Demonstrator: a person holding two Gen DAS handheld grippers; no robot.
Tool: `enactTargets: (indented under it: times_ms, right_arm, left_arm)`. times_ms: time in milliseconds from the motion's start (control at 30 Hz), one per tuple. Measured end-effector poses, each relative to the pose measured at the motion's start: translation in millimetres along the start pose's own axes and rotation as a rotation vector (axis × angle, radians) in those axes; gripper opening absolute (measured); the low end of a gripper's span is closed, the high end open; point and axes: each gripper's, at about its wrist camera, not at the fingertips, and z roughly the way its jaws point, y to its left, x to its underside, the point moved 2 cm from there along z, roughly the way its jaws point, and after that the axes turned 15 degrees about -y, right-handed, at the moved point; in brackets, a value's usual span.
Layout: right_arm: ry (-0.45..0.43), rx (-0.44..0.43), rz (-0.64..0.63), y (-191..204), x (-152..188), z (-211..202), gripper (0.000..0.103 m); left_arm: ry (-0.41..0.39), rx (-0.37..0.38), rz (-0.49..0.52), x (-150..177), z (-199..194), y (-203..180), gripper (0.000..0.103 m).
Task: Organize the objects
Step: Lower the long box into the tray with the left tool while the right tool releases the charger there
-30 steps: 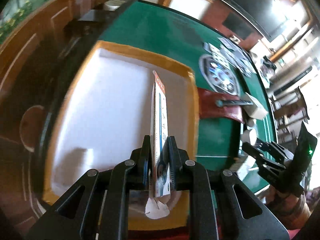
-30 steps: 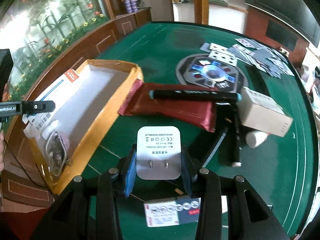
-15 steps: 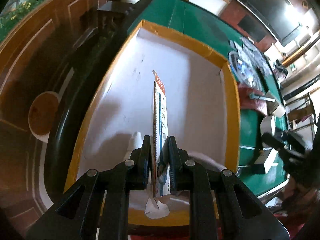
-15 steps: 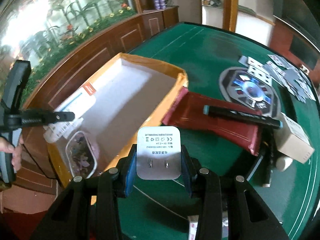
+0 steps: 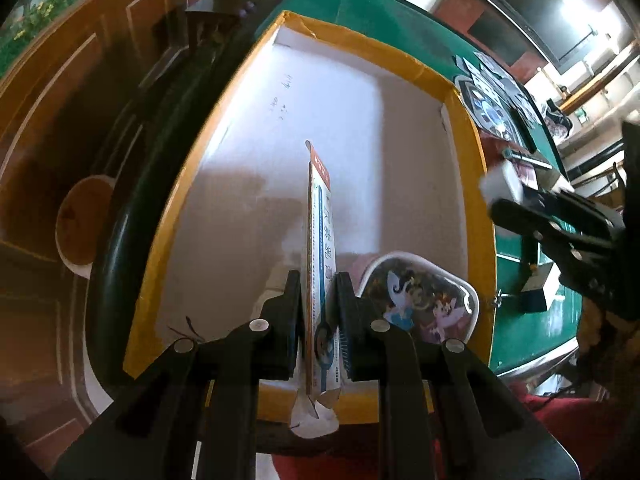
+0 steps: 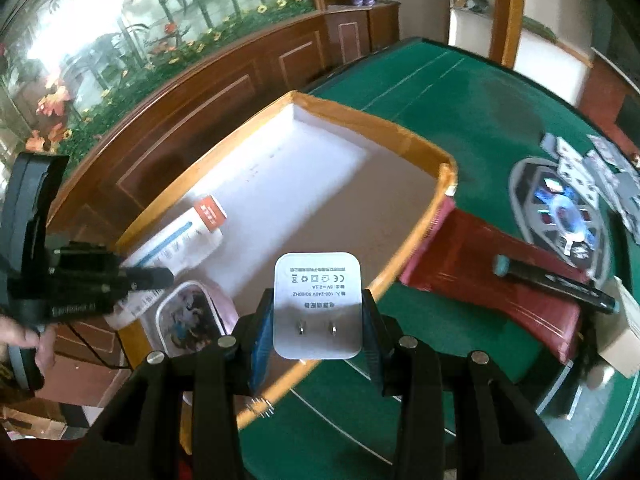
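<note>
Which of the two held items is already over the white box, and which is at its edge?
The flat white-and-red packet in the left gripper is over the box; the white charger plug is at its rim.

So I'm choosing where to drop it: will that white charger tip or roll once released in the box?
Probably neither: the charger looks blocky and flat-faced, so it should lie flat. Its smooth shell may slide across the box floor.
</note>
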Motion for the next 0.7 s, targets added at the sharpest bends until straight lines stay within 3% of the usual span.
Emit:
enactTargets:
  times_ms: [133, 333, 500, 600, 700]
  right_arm:
    - [0.028, -0.035, -0.027, 9, -3, 21, 0.039]
    - [0.066, -0.036, -0.142, 25, -2, 48, 0.039]
    - [0.118, -0.086, -0.181, 35, 14, 53, 0.039]
    - [0.133, -0.150, -0.196, 44, 23, 50, 0.039]
    - [0.123, -0.159, -0.187, 42, 23, 49, 0.039]
  left_arm:
    - [0.012, -0.010, 0.028, 7, 4, -2, 0.016]
    - [0.011, 0.004, -0.010, 13, 6, 7, 0.016]
    - [0.023, 0.003, -0.038, 16, 9, 14, 0.016]
    - [0.019, 0.005, -0.054, 16, 9, 16, 0.016]
    - [0.020, 0.002, -0.051, 15, 9, 16, 0.016]
